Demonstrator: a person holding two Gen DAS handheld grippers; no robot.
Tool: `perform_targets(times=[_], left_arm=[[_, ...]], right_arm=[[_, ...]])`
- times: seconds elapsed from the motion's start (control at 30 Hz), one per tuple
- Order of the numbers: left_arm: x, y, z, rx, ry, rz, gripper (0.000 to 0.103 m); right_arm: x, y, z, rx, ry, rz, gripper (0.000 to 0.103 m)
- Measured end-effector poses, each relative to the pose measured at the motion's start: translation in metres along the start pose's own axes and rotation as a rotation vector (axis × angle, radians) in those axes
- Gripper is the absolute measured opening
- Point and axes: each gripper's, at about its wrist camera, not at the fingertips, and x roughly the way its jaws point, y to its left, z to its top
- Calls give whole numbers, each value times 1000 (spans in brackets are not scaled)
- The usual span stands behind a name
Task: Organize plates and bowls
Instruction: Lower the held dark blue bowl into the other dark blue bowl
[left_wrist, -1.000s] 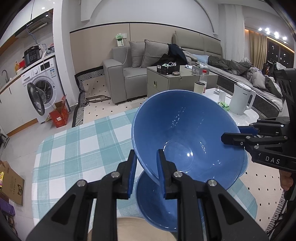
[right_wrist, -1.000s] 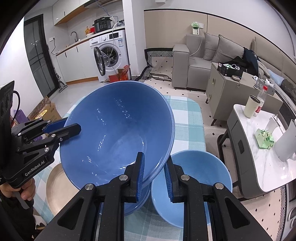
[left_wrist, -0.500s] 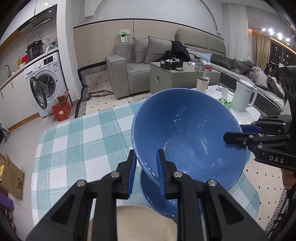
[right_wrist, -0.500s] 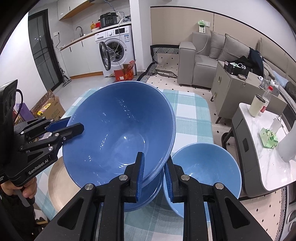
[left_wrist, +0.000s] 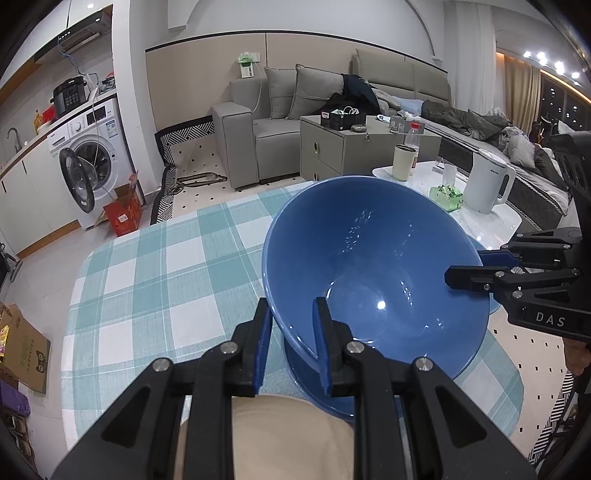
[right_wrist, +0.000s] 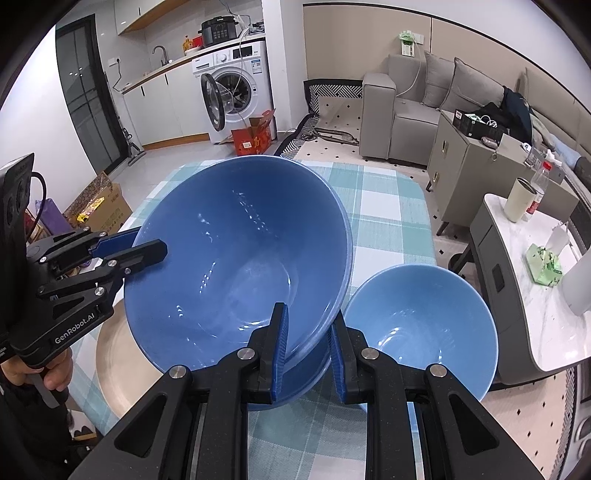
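**Big blue bowl gripped on two sides, tilted over the stack**

Clamped at the rim from two sides: large blue bowl (left_wrist: 373, 266), tipped so the open mouth faces up and toward the sofa side of the room, far rim high, near rim low. No real long axis on a round bowl; centre line leaning away from vertical. Left gripper (left_wrist: 291, 332) closed tight on the near rim, one finger outside the wall, one inside. Right gripper (right_wrist: 306, 339) likewise pinched shut on the rim at its own side, seen in the left view as a black tool reaching in from the right. Held just above a second blue bowl (right_wrist: 306, 380) sitting on the table; contact between the two not clear. Close beside on the right, a lighter blue bowl (right_wrist: 417, 328), upright. On the left, a beige plate (right_wrist: 118, 365), flat, partly hidden.

Underneath, a round-cornered table with a teal-and-white checked cloth (left_wrist: 155, 280). Beyond: grey sofa (left_wrist: 280, 122) with cushions, grey side cabinet (left_wrist: 347, 147), washing machine (left_wrist: 92, 166) with door open, red carton (left_wrist: 123, 214) on pale tiles, white marble-topped table (right_wrist: 532, 295) with a white kettle (left_wrist: 487, 182) and cup (left_wrist: 402, 162).
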Motion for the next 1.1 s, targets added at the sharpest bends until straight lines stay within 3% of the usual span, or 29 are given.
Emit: perform_targets(times=[1.1], left_arm=[[24,4,-26,-10,73,-17,20]], right_arm=[[39,2,-11,-24,91,-3,22]])
